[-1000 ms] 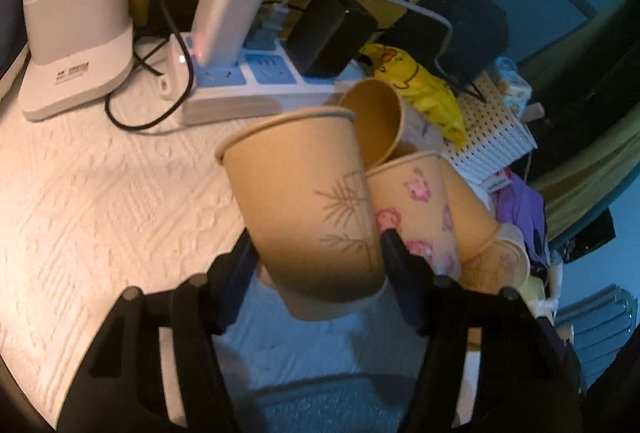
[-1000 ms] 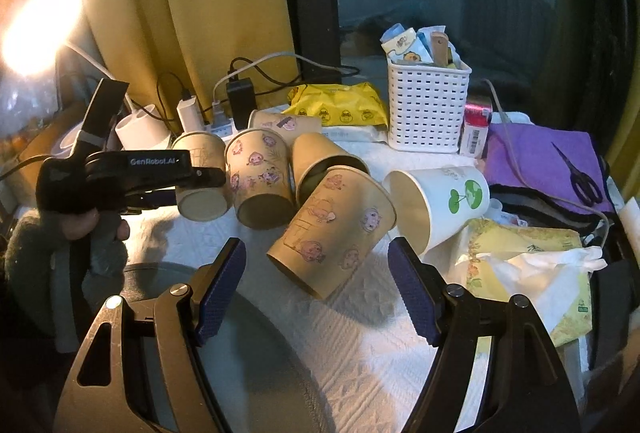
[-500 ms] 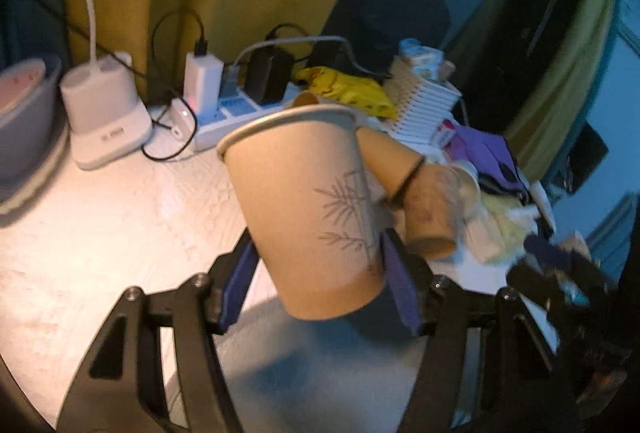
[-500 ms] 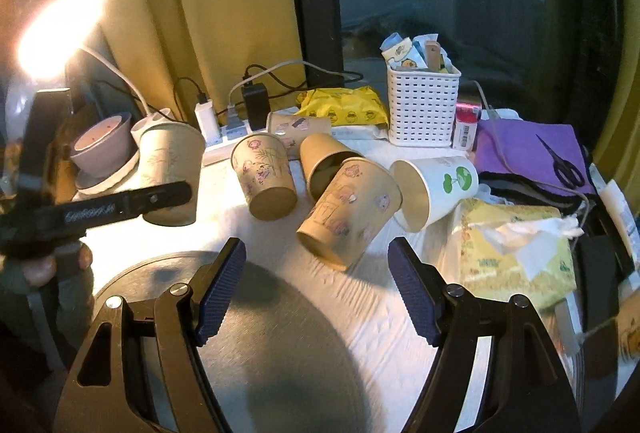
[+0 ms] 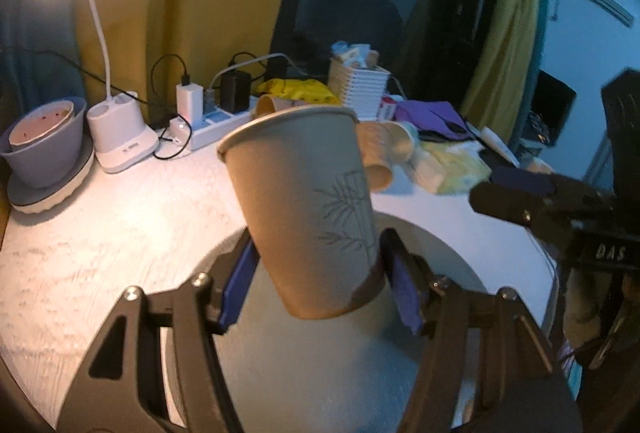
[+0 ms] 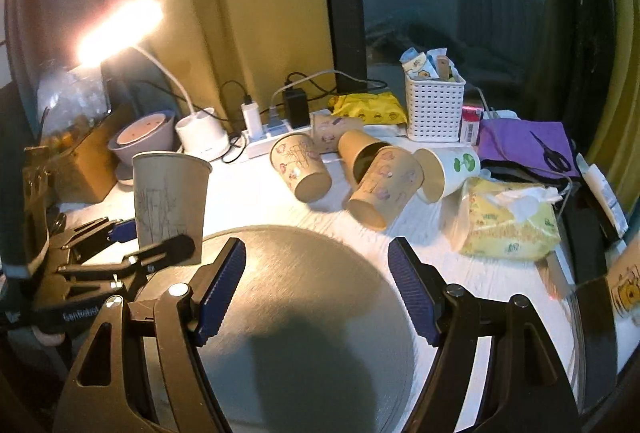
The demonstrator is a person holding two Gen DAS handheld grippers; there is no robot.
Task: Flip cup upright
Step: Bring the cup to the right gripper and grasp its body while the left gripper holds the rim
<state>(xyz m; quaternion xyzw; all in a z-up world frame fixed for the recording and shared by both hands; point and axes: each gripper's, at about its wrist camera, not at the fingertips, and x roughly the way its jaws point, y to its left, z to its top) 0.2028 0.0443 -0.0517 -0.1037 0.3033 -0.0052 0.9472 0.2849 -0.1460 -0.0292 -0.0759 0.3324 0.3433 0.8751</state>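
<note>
My left gripper (image 5: 316, 281) is shut on a tan paper cup with a bamboo drawing (image 5: 304, 205). It holds the cup upright, mouth up, above a round grey tray (image 5: 440, 253). The right wrist view shows the same cup (image 6: 168, 201) in the left gripper (image 6: 152, 241) at the left, over the tray's edge (image 6: 280, 237). My right gripper (image 6: 316, 285) is open and empty above the tray. Several paper cups lie on their sides behind the tray: a flowered one (image 6: 300, 169), another flowered one (image 6: 384, 185), a white one with green leaves (image 6: 448, 169).
A white power strip with chargers (image 6: 268, 137), a lamp base (image 6: 202, 137) and a bowl (image 6: 144, 137) stand at the back left. A white basket (image 6: 434, 109), purple cloth with scissors (image 6: 532, 149) and a yellow tissue pack (image 6: 504, 221) are at the right.
My left gripper has lifted the bamboo cup away from the pile, pulled it back to the left and brought it over the grey tray. My right gripper has drawn back and stays open.
</note>
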